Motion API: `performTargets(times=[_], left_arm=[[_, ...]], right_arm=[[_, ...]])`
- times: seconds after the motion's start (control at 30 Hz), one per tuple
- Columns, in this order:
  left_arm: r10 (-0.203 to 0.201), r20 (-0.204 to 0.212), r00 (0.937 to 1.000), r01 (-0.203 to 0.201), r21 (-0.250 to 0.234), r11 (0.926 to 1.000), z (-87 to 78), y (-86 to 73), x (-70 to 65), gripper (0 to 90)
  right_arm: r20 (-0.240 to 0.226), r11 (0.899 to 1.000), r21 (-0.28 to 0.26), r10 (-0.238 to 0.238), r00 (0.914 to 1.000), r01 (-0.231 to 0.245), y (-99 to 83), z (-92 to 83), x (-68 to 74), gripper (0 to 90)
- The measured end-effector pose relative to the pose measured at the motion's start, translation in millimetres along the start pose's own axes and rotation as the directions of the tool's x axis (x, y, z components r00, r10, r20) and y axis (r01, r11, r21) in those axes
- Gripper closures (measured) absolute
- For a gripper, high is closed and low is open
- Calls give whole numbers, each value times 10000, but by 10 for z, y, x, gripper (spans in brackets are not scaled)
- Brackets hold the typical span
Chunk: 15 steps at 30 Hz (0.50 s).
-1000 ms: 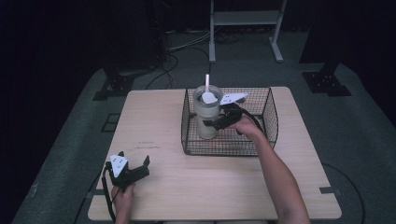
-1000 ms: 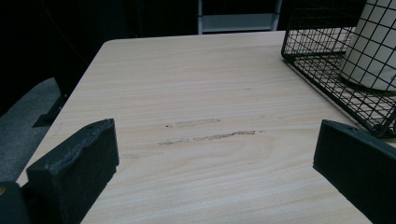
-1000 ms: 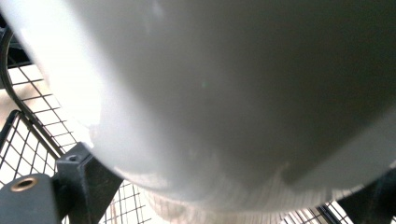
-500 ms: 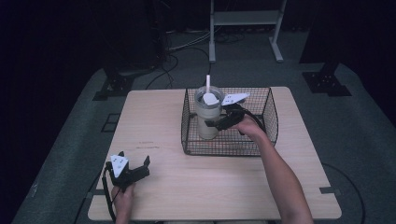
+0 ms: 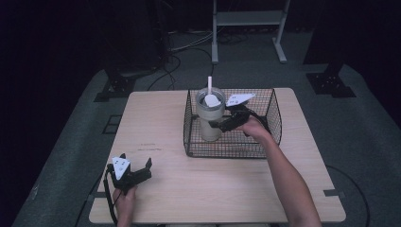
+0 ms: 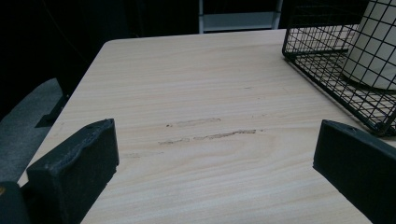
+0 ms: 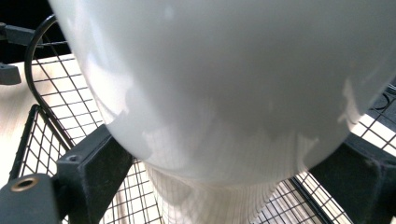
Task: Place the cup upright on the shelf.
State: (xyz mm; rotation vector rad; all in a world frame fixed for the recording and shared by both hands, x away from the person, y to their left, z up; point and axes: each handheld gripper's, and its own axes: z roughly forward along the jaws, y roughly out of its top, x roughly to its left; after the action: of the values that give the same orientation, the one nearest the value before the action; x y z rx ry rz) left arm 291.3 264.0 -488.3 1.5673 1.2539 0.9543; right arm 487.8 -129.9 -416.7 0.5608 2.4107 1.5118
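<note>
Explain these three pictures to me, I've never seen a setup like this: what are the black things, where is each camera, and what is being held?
No robot here: a person holds a hand-held gripper in each hand. The high view looks down from above onto a wooden table. The other two pictures come from cameras riding on the grippers, looking along their black jaws.

On the table stands a black wire basket, and inside it a cream tumbler with a straw.

The right gripper reaches into the basket; in its own view its jaws sit on either side of the tumbler, close against it, though I cannot tell whether they are actually squeezing it.

The left gripper rests near the table's front edge, jaws wide open, holding nothing.
</note>
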Motion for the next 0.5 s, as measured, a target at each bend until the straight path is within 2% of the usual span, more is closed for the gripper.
performTargets(times=[0.5], left_arm=[[49,-27,10000,-49,22,10000,1,-1,-4,0]], right_arm=[[272,9999,132,-84,9996,81,51,-193,16,80]])
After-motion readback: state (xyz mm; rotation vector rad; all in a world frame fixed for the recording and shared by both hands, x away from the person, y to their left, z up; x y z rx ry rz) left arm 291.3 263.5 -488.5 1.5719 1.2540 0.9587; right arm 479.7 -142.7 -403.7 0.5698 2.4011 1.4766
